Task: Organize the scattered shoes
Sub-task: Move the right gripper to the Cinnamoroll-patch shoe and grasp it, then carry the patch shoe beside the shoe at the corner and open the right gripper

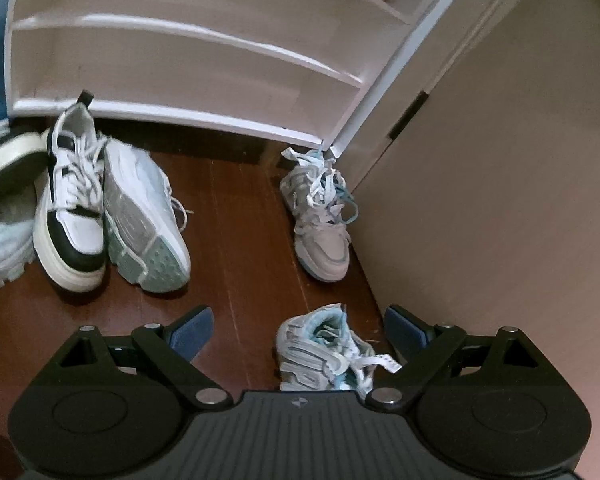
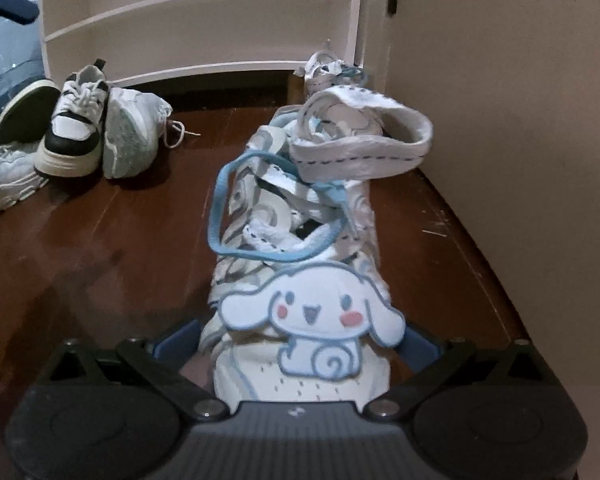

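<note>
A blue water jug (image 2: 8,60) stands beside a beige wall (image 2: 520,100).

Dim, soft-focus, fisheye-warped edges

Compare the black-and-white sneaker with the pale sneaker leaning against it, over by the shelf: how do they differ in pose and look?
The black-and-white sneaker stands upright on its sole, laces facing up; the pale sneaker lies tipped on its side, its grey-green tread showing. The first has dark panels and a thick cream platform sole; the second is near all white with a loose lace trailing onto the floor. Both touch side by side, in front of the white shelf unit, not yet shelved.
</note>
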Available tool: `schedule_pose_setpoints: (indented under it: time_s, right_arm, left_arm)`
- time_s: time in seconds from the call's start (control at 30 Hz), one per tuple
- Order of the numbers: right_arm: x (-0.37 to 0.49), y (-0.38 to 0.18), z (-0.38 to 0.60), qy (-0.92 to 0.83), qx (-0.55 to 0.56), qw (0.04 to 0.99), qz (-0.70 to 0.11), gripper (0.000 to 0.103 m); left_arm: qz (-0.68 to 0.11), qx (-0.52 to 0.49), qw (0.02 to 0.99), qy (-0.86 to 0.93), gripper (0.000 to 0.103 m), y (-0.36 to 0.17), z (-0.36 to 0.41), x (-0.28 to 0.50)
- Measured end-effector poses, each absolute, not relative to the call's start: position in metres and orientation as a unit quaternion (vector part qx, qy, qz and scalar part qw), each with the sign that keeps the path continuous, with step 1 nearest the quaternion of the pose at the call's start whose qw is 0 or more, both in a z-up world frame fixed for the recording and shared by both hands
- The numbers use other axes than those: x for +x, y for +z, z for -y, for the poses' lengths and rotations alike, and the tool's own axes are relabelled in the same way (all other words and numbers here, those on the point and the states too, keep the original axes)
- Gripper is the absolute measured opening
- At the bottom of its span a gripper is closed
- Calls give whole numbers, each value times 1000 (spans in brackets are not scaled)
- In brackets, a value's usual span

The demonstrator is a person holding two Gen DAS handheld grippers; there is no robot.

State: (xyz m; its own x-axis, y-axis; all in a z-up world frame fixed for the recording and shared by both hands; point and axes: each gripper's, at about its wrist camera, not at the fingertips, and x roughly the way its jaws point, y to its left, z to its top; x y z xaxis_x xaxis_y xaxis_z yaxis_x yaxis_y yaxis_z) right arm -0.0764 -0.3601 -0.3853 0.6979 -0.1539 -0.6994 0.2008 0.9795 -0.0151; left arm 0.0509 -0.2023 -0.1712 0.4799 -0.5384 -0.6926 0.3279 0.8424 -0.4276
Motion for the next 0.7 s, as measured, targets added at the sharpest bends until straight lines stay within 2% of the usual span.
schedule_pose_setpoints:
  time_s: [0.47, 0.7]
  right_arm:
    - [-63, -403, 361, -90, 20, 909, -405, 103]
    - [-64, -399, 350, -95, -9, 912, -399, 97]
  left_arm:
    - [-442, -127, 850, -258, 93, -172, 202, 54]
    - [-444, -140, 848, -254, 93, -174, 199, 56]
